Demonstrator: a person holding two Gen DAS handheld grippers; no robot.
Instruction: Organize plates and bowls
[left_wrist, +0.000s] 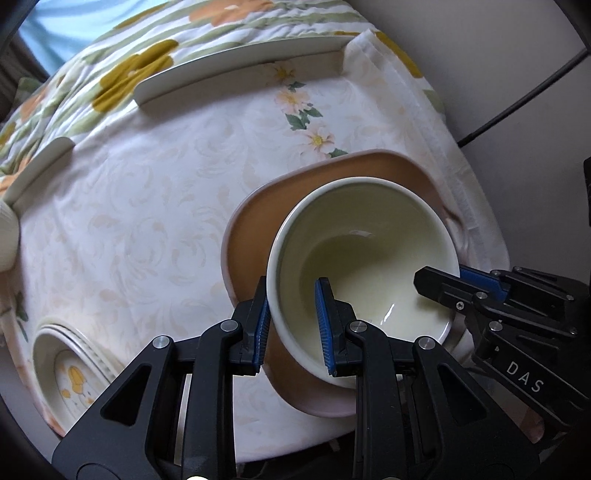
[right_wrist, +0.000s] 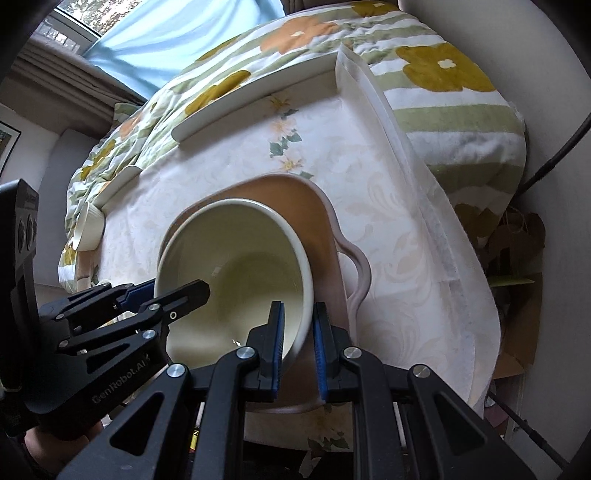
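On the worktop cloth (left_wrist: 147, 206) lie, from the left, one stack of patterned plates (left_wrist: 70, 373), then one brown tray (left_wrist: 251, 236) with one cream bowl (left_wrist: 362, 251) tilted over it. The left gripper (left_wrist: 293, 325) has its jaws narrow, clamped on the bowl's left rim; the right gripper (right_wrist: 298, 341) grips the right rim likewise.

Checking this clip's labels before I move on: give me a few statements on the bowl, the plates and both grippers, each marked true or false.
1. Both grippers grip the cream bowl by its rim. True: the left gripper and right gripper each have one finger inside and one outside.
2. The bowl is over the brown plate. True.
3. The bowl holds food. False: it is empty.
4. The brown plate is round and without handles. False: a handle juts from its edge.
5. The patterned plates are stacked under the bowl. False: they sit apart, at the table's near left.
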